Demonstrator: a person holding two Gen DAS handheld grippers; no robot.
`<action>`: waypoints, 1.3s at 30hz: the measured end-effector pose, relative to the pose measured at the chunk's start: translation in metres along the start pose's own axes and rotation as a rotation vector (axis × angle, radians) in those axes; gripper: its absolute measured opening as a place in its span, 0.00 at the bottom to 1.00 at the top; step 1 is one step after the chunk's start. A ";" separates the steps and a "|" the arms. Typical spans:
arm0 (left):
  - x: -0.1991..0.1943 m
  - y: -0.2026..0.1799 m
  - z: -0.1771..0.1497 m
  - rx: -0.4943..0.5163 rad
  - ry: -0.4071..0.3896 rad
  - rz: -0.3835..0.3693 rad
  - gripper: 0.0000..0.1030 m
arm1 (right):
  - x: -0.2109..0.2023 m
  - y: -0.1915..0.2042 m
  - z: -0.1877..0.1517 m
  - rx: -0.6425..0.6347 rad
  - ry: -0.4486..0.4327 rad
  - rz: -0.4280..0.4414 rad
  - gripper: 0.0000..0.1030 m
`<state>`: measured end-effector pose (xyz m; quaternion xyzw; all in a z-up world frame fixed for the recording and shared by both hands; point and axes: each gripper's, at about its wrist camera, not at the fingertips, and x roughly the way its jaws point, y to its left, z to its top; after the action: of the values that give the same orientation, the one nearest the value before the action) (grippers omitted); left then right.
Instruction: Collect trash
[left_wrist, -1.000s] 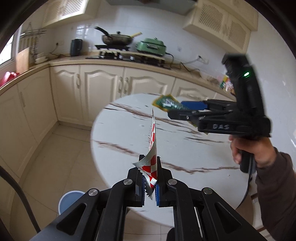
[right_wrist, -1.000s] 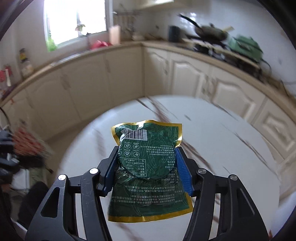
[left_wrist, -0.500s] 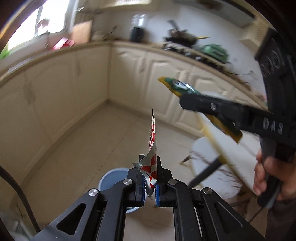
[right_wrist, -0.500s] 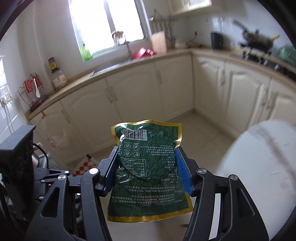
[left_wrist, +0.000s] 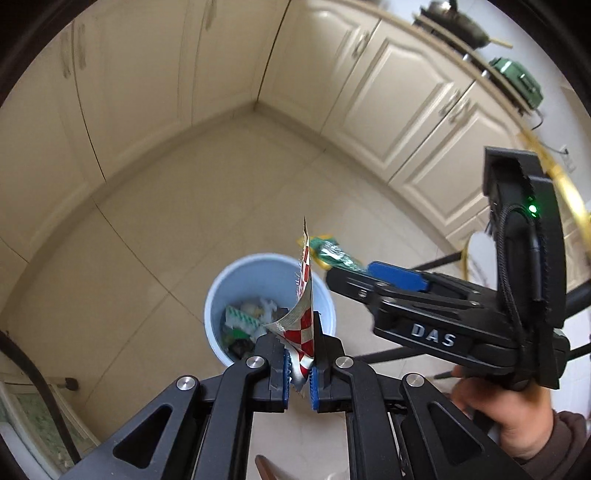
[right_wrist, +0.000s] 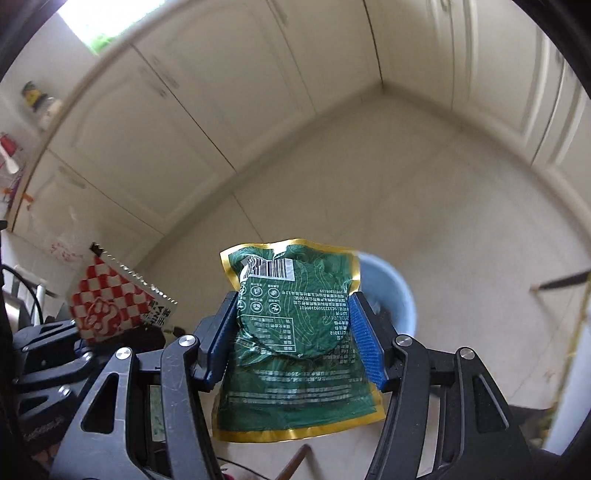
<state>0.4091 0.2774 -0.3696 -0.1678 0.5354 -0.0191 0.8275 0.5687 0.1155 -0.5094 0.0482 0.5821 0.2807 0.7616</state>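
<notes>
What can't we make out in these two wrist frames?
- Light blue bin, right wrist view: mostly hidden behind the green packet; its contents don't show.
- Bin contents, left wrist view: small, partly covered by the red checkered wrapper; items not identifiable.
- Green packet print, right wrist view: too small to read.
- Person: only a hand, cut off by the edge.

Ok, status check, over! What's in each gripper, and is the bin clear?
Left gripper shut on red-and-white checkered foil wrapper. Right gripper shut on green gold-edged plastic pouch. Both above round light-blue trash bin, partly filled. Nothing blocking.
</notes>
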 end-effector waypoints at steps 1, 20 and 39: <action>0.010 0.004 0.006 -0.002 0.013 -0.006 0.04 | 0.015 -0.007 -0.002 0.025 0.015 0.016 0.56; 0.161 0.009 0.060 0.002 0.172 -0.017 0.08 | 0.058 -0.056 0.011 0.167 0.000 -0.012 0.91; 0.037 -0.008 0.063 -0.104 -0.174 0.327 0.66 | -0.051 -0.009 0.009 0.101 -0.144 -0.035 1.00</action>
<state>0.4816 0.2785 -0.3763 -0.1220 0.4821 0.1576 0.8532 0.5719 0.0851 -0.4660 0.0965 0.5399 0.2333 0.8030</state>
